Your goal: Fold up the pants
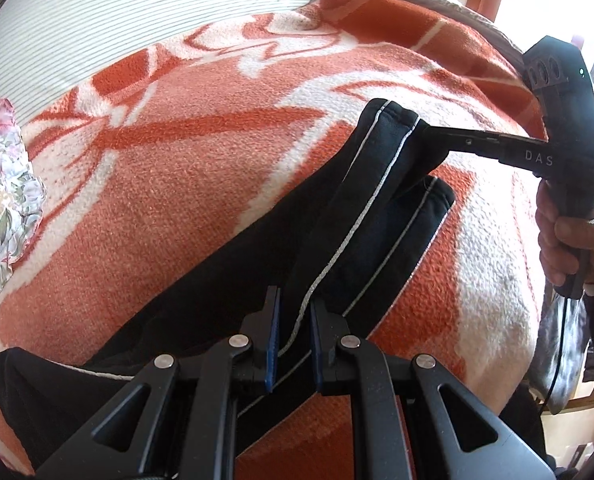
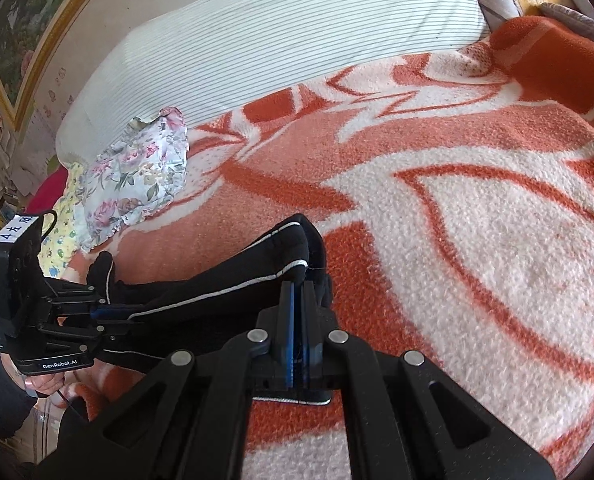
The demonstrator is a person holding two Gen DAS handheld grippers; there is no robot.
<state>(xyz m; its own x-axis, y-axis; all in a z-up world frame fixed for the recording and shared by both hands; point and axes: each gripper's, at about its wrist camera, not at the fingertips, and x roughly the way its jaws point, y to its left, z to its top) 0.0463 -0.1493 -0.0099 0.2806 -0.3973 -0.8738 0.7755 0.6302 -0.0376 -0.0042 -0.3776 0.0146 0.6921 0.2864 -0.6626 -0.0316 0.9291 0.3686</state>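
Black pants [image 1: 337, 216] with thin white side stripes lie on an orange and white blanket [image 1: 185, 184]. My left gripper [image 1: 293, 320] is shut on the pants near one end, the fabric pinched between its blue pads. My right gripper [image 2: 297, 292] is shut on the cuff end of the upper leg [image 2: 293, 240] and holds it lifted. In the left wrist view the right gripper [image 1: 429, 130] reaches in from the right onto that cuff. The second leg's cuff [image 1: 437, 196] lies below it on the blanket. In the right wrist view the left gripper [image 2: 97, 314] holds the pants at the left.
A striped white pillow [image 2: 281, 28] lies along the far side of the bed. A floral cloth [image 2: 137, 176] sits at the blanket's left edge. A framed picture [image 2: 25, 28] hangs on the wall. The blanket's grey-edged far corner [image 1: 437, 0] is near a bright window.
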